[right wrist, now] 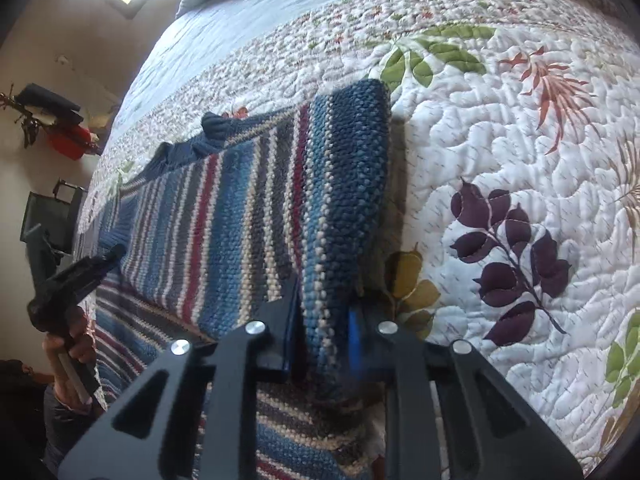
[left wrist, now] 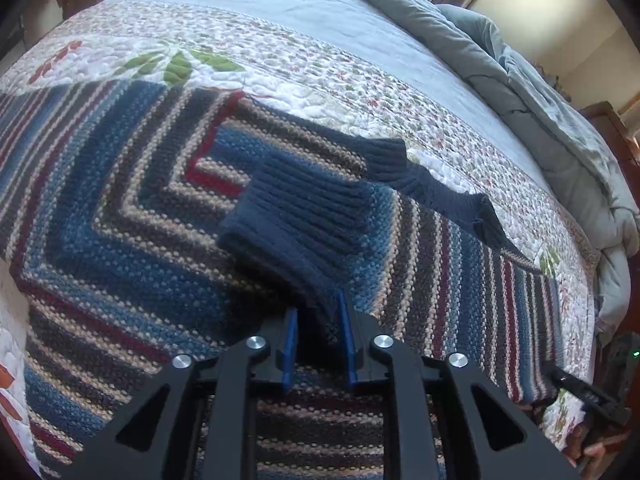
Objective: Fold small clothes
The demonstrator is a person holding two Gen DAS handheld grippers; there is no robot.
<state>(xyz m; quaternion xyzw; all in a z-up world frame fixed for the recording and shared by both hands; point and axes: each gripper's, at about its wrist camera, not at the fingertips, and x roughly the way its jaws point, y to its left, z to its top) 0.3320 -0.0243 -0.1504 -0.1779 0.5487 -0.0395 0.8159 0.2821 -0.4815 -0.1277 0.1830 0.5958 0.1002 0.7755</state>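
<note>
The left tongs (left wrist: 318, 334) pinch the sweater (left wrist: 120, 208) at a sleeve: dark knit fills the gap between the two blue pads (left wrist: 291, 334), and the ribbed navy cuff (left wrist: 296, 208) stretches forward from them over the striped body. The tongs point across the sweater toward the far side of the bed, held low over it and roughly level.

The right tongs (right wrist: 326, 334) are pressed together on a folded edge of the sweater (right wrist: 208, 220); a thick blue and cream band of knit runs up from between the pads (right wrist: 354, 340) and away from the camera. These tongs also sit low, aimed along the garment's right edge.

In the right wrist view the left tongs (right wrist: 86, 268) show at the far left, tilted upward, with the person's left hand (right wrist: 72, 356) wrapped round the handle beneath. In the left wrist view part of the other tool and some fingers show at the lower right edge; the detail there is too small to read.

The sweater lies spread on a floral quilt (right wrist: 520, 128) that covers the bed. A grey comforter (left wrist: 540, 92) is bunched along the far side of the bed.
</note>
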